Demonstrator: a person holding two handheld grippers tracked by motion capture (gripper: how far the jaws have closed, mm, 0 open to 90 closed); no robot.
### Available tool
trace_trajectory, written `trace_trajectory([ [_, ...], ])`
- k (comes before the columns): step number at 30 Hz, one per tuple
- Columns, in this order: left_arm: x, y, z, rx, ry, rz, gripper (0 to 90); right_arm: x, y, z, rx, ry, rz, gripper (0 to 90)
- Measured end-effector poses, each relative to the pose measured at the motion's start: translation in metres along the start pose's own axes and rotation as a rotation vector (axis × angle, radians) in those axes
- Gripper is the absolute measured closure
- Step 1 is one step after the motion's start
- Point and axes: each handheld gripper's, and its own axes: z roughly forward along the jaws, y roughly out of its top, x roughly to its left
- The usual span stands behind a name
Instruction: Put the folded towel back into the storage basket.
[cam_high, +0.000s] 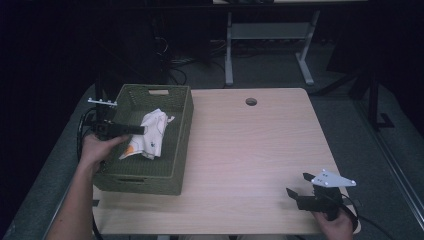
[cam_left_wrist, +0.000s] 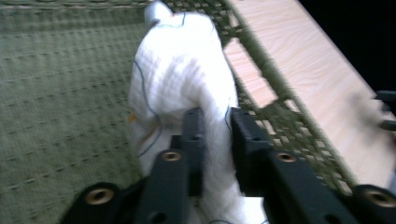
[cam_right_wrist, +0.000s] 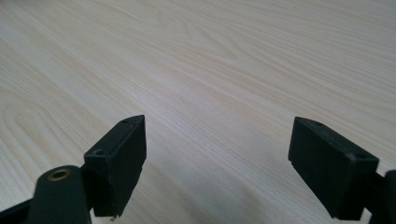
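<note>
Your left gripper is holding a fold of the white cloth between narrowly parted jaws, inside the green basket. Be letting go fully before withdrawing, so nothing snags. Your right gripper is resting wide apart, empty, over the table.

High view: dim, dark surroundings, table lit from overhead. Left gripper view motion-blurred, cloth near blown out. Right gripper view sharp, soft jaw shadows.
</note>
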Motion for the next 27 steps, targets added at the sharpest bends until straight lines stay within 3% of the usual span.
trace_trajectory([
  [4,-0.002,0.0,0.0,-0.002,0.009,-0.005,64.9,0.003,0.0,-0.001,0.001,-0.003,-0.012,18.9],
  [27,-0.02,-0.006,-0.01,-0.041,-0.043,0.02,60.6,0.002,0.0,0.0,0.009,0.003,-0.014,18.9],
])
